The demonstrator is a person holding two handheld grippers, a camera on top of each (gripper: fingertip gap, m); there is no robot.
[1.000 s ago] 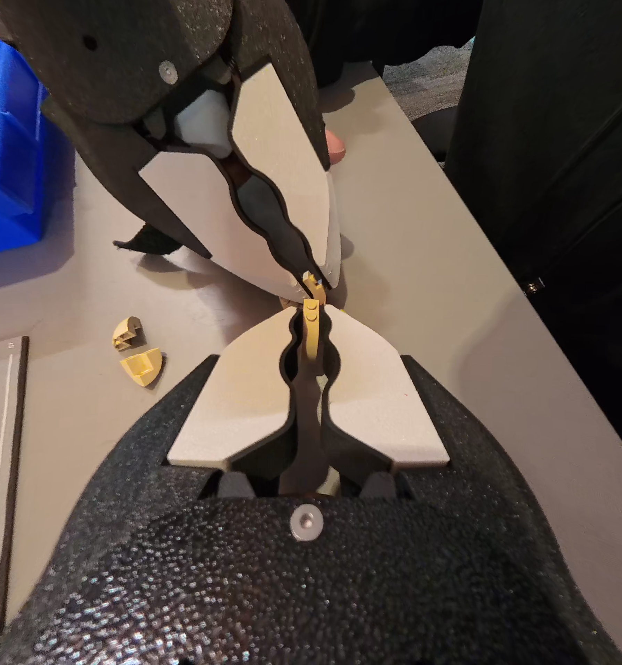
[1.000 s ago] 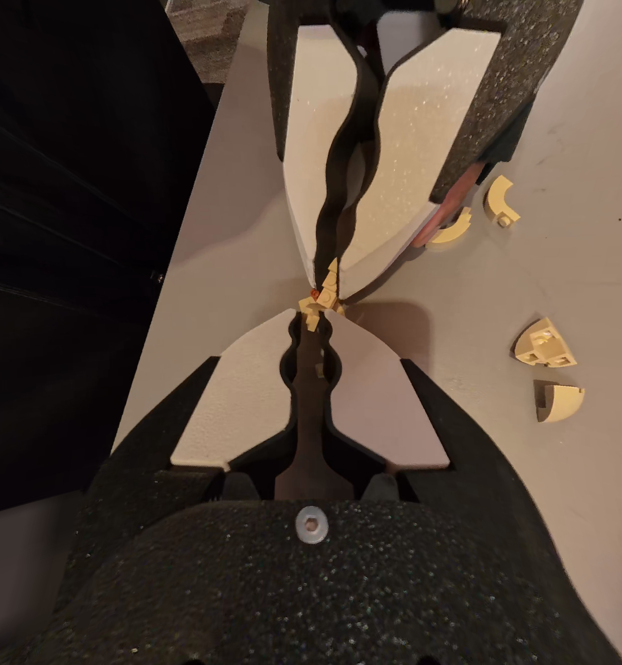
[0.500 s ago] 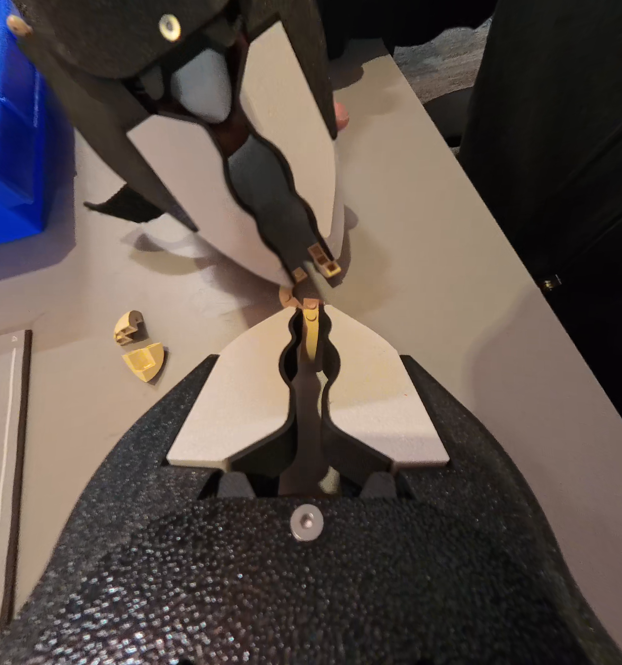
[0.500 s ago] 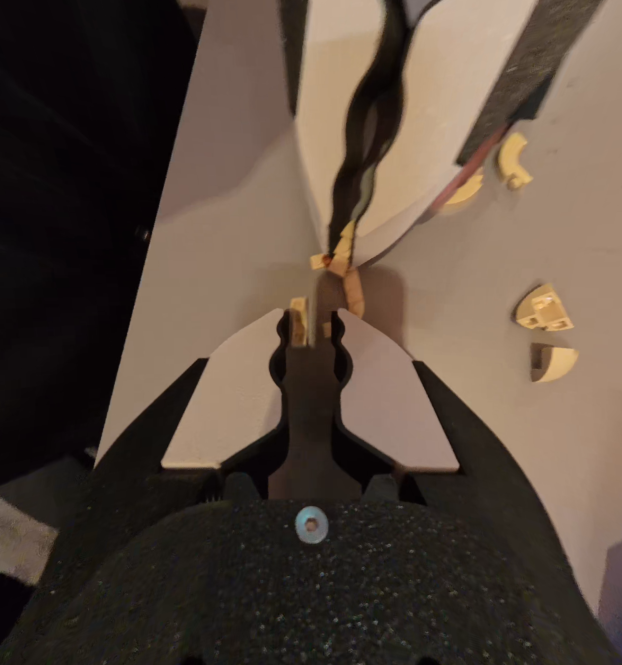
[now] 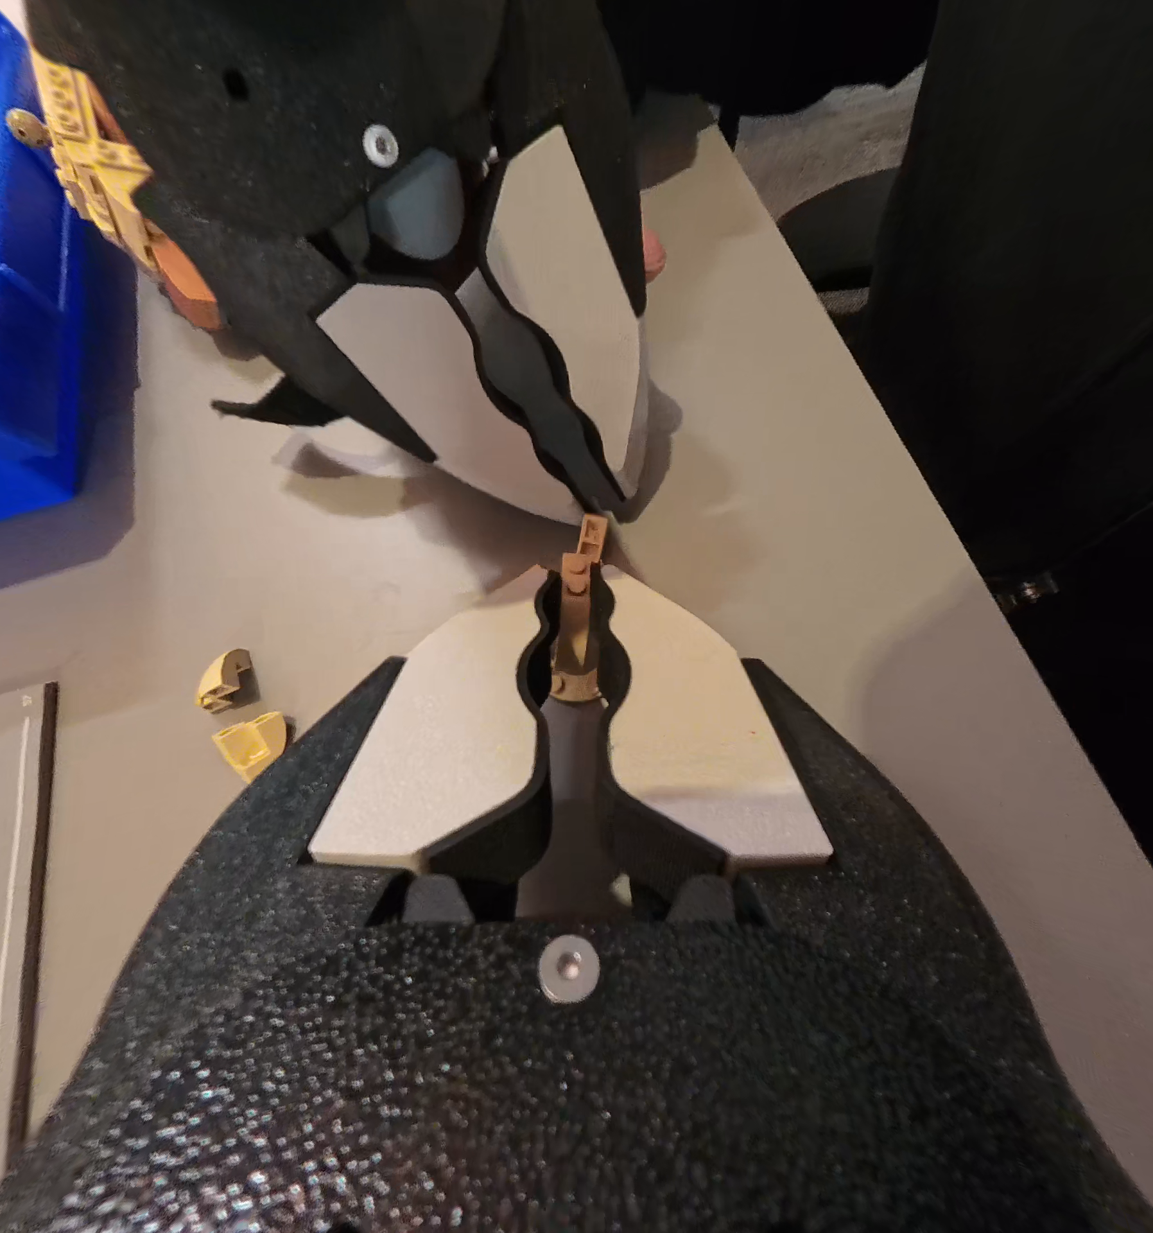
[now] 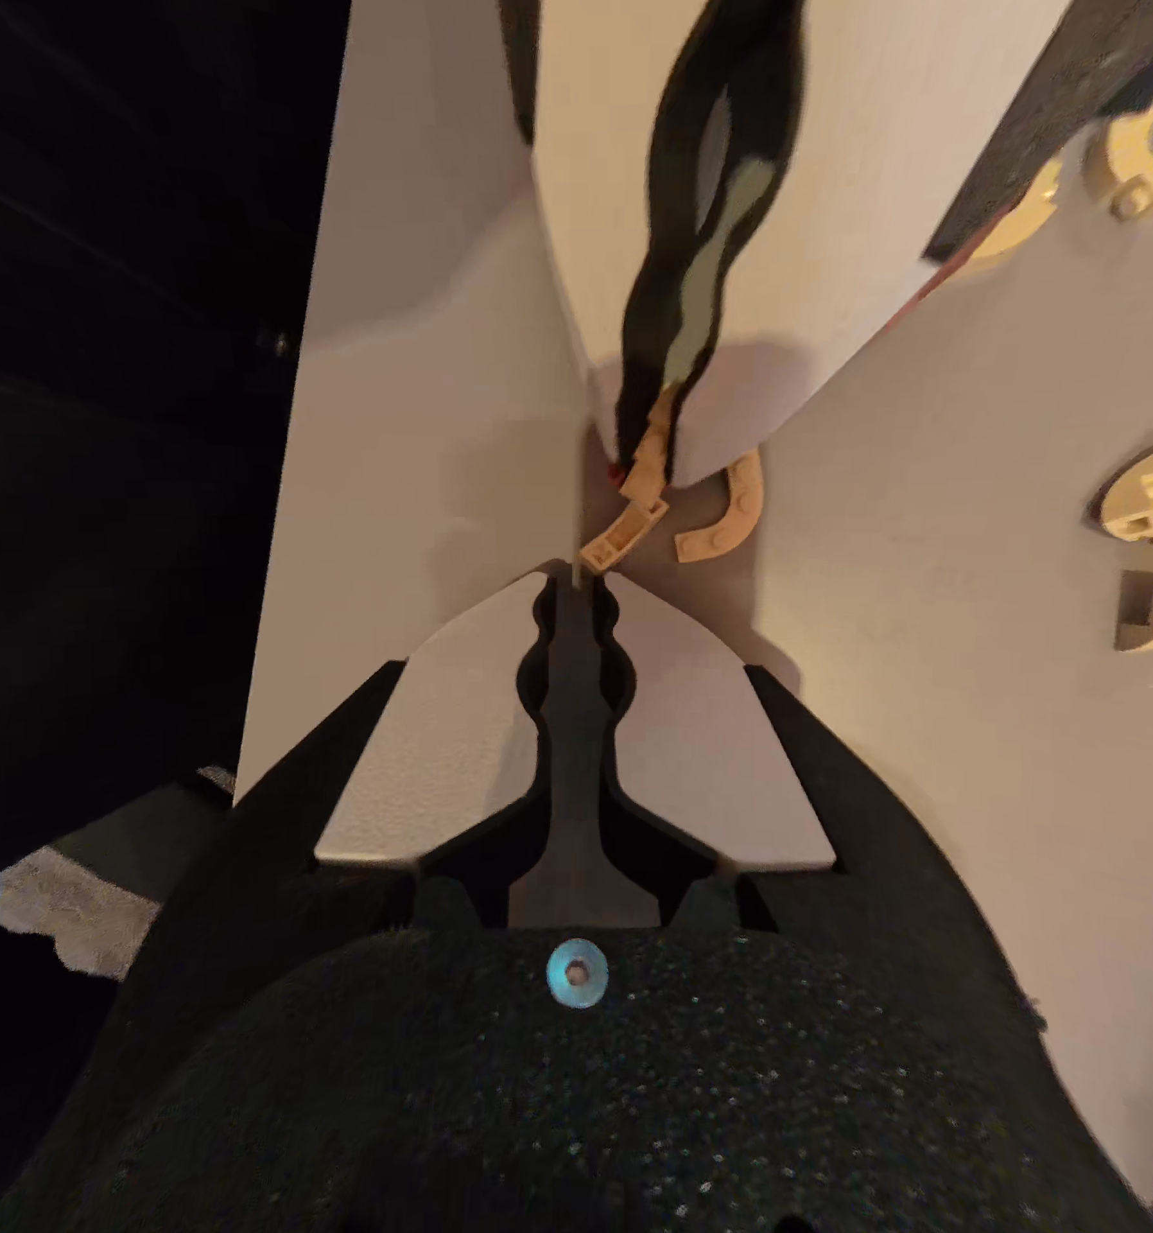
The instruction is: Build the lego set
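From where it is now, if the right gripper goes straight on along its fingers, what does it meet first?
Most likely the small tan curved brick, just ahead of the right gripper; I cannot tell whether they already touch. Behind it is the left gripper.

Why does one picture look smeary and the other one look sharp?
Right wrist view: the far gripper and the tan pieces near the top are streaked with motion blur. Left wrist view: mostly crisp, the tan piece in the gripper is sharp, with soft shadows on the table.
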